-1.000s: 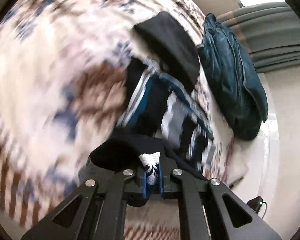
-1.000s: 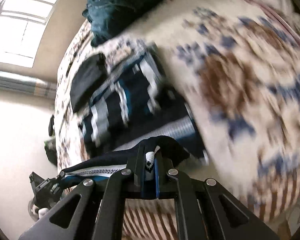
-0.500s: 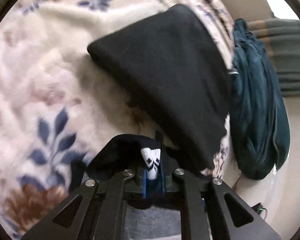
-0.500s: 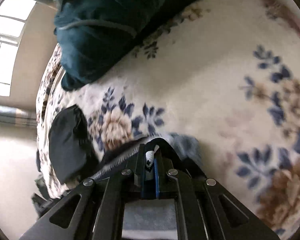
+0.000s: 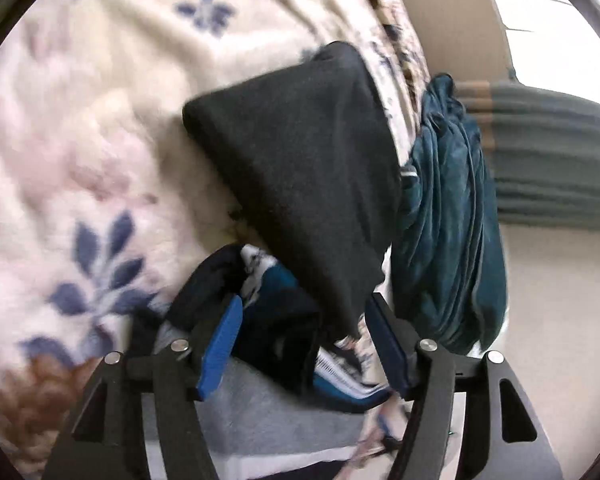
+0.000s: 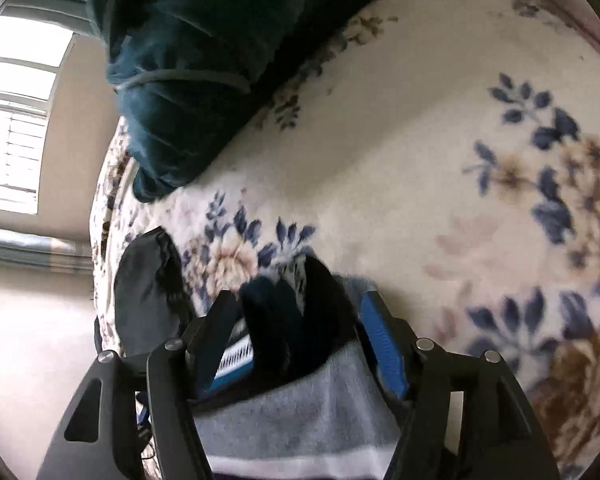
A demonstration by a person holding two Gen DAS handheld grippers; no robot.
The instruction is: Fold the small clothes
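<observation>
A striped garment, dark navy with teal, grey and white bands (image 5: 278, 320), lies on the floral blanket (image 5: 80, 140) with its folded edge bunched between my left gripper's (image 5: 303, 300) jaws, which are opening; the blue pads (image 5: 220, 340) stand clear of the cloth. In the right wrist view the same garment (image 6: 292, 320) sits between my right gripper's (image 6: 297, 296) opening jaws, its grey band (image 6: 300, 412) spread below them. Neither gripper presses on it. A folded black garment (image 5: 300, 168) lies just beyond the left gripper, overlapping the striped one.
A crumpled teal garment (image 5: 448, 220) lies at the bed's edge, past the black piece; it fills the top of the right wrist view (image 6: 188, 60). The black piece (image 6: 148, 292) sits left of my right gripper. A window (image 6: 16, 120) and curtains (image 5: 556, 160) are behind.
Both grippers went from shut on the striped garment's edge to open, letting it drop onto the blanket. Both carried it forward and down toward the black folded piece.
</observation>
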